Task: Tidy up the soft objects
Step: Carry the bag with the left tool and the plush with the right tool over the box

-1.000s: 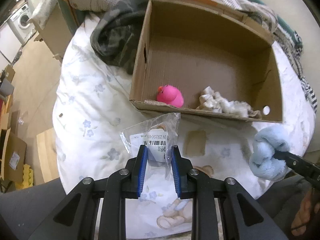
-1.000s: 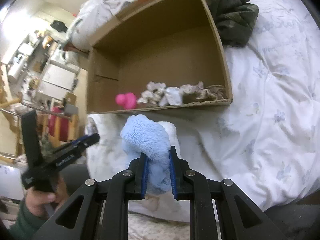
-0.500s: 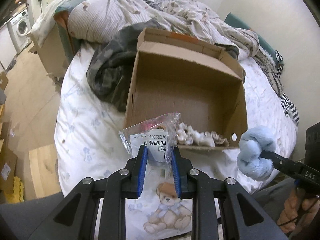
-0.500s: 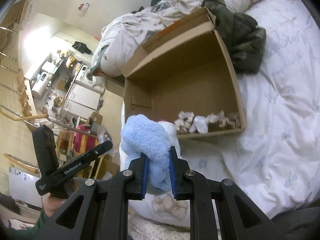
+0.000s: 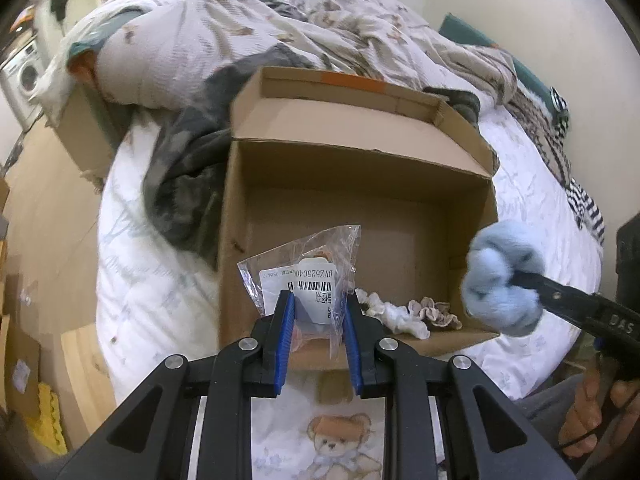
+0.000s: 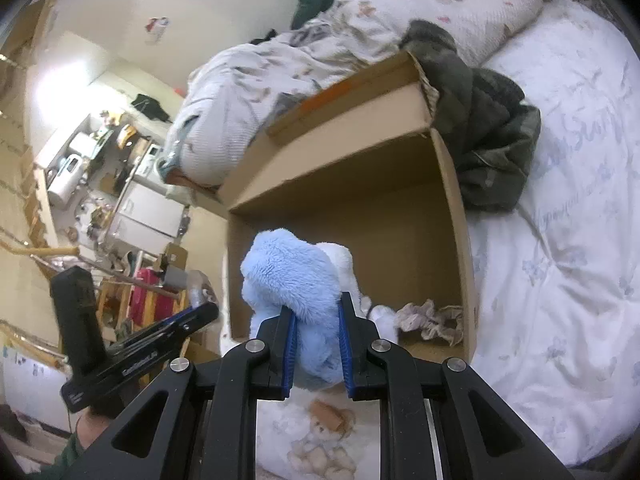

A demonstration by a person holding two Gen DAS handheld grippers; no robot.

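Observation:
My left gripper (image 5: pixel 318 300) is shut on a clear plastic bag (image 5: pixel 308 264) with a barcode label and holds it in front of the open cardboard box (image 5: pixel 352 136) on the bed. My right gripper (image 6: pixel 316 312) is shut on a fluffy light-blue plush toy (image 6: pixel 292 280), also raised before the box (image 6: pixel 452 184). The plush shows in the left wrist view (image 5: pixel 502 276) at the right. Pale crumpled soft items (image 5: pixel 412 312) lie along the box's near wall. The left gripper shows in the right wrist view (image 6: pixel 152 340) at the lower left.
The box sits on a white floral duvet (image 6: pixel 560 264). A dark crumpled garment (image 5: pixel 180 184) lies left of the box. A heap of bedding (image 5: pixel 240 32) fills the far end. A teddy-bear print (image 5: pixel 340 448) is below me. Wooden floor and cartons lie to the left.
Both grippers have risen and pulled back from the box with their loads still held. The pink toy in the box is hidden now behind the bag.

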